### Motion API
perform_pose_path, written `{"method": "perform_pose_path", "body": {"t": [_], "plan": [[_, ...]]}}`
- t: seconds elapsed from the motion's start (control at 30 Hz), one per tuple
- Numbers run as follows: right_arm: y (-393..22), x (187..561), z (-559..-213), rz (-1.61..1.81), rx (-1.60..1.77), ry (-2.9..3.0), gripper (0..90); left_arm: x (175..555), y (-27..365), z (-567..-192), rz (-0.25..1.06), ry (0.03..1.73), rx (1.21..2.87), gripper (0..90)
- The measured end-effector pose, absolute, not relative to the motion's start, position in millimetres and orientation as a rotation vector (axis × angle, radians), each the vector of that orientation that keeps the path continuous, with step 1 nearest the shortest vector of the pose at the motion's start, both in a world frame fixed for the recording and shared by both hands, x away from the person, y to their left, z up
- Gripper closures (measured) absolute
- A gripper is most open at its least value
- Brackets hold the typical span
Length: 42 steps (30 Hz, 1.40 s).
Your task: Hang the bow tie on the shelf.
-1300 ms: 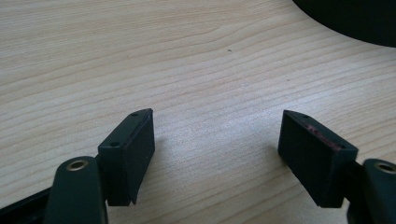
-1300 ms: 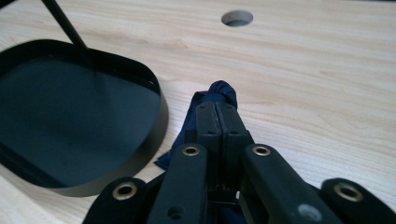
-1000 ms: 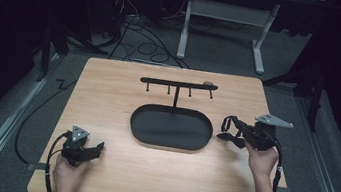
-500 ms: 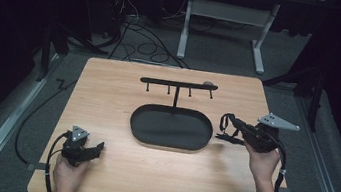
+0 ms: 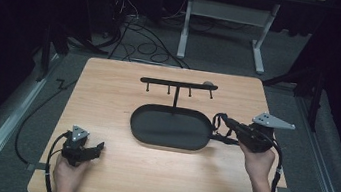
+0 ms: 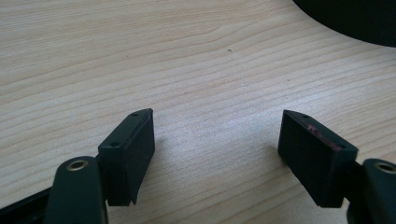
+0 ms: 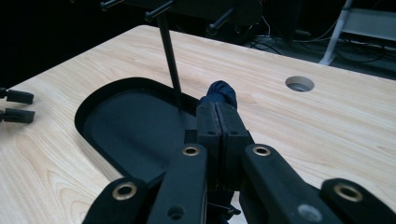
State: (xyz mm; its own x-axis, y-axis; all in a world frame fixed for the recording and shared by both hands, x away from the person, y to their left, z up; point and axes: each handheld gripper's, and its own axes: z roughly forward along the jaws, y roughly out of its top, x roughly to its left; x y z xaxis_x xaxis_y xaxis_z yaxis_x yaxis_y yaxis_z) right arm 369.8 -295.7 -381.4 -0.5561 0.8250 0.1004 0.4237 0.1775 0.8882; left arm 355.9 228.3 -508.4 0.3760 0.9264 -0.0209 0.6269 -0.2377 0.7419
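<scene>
Blue thing: a small dark blue item [image 7: 221, 92] peeks out past the tips of the right gripper; what it is, I cannot tell. It hangs over the tray's right end, near the table's right edge.
Right gripper: the right gripper [image 5: 219, 119] has its jaws pressed together, pads flush, pinching that blue item at the tips. It points left, tips just over the tray's right rim.
Right hand: the hand [image 5: 256, 158] wraps the gripper body from below, near the table's right edge, with a striped sleeve behind it.
Tray: a black oval tray [image 5: 142, 128] sits at the middle of the table, nothing lying in it.
Rack: a thin post rises from the tray's far rim and carries a black crossbar [image 5: 179, 83] with short pegs hanging down.
Left gripper: the left gripper [image 5: 98, 147] rests low at the near left corner, jaws spread wide, nothing between them, only bare wood, well apart from the tray.
Left hand: the hand [image 5: 67, 172] grips it from the near edge.
Table: light wooden top [image 5: 108, 92], with a round hole [image 7: 299, 83] in it past the tray in the right gripper view.
</scene>
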Motion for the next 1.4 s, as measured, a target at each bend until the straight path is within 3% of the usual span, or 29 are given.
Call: {"method": "perform_pose_path", "body": {"t": [1.4], "plan": [[-258.7, 404.9, -350.4, 1.428, 1.066, 2.085, 90.0, 355.9, 228.3, -508.4, 0.569, 1.337, 1.964, 27.6]]}}
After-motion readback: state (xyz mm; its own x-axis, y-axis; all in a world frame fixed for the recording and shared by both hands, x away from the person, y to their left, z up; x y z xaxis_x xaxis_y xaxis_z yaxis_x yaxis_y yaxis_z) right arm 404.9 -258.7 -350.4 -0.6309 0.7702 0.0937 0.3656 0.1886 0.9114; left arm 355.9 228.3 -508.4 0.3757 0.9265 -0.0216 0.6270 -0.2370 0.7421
